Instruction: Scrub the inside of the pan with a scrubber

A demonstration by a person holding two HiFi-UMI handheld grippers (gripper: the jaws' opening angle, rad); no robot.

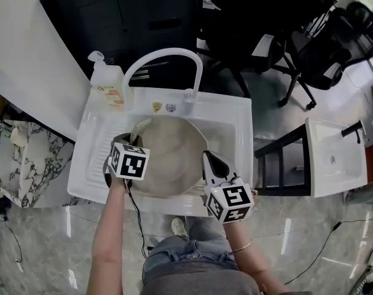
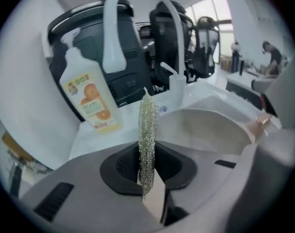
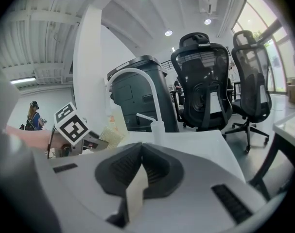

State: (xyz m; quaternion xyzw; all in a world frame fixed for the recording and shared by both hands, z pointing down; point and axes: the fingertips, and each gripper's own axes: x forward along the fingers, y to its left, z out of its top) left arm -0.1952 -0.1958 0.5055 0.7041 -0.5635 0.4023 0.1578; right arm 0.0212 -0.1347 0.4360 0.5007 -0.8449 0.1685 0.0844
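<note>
Okay, my left gripper [image 2: 147, 173] pinches the scrubber [image 2: 148, 125] over the pan [image 1: 171, 161]; right gripper [image 3: 137, 178] closed, empty.

I can't read the label on the soap bottle [image 2: 89, 98], and from overhead my left hand-held gripper [image 1: 131, 143] hides most of the scrubber [image 1: 141, 128].

a large round pan [image 1: 168, 158], pale grey-beige inside, is set in the white sink [image 1: 232, 112] with its inside facing up. a thin, glittery silver scrubber [image 2: 148, 125] is pinched upright and edge-on between the left gripper's [image 2: 148, 178] jaws, at the pan's far left rim.
</note>
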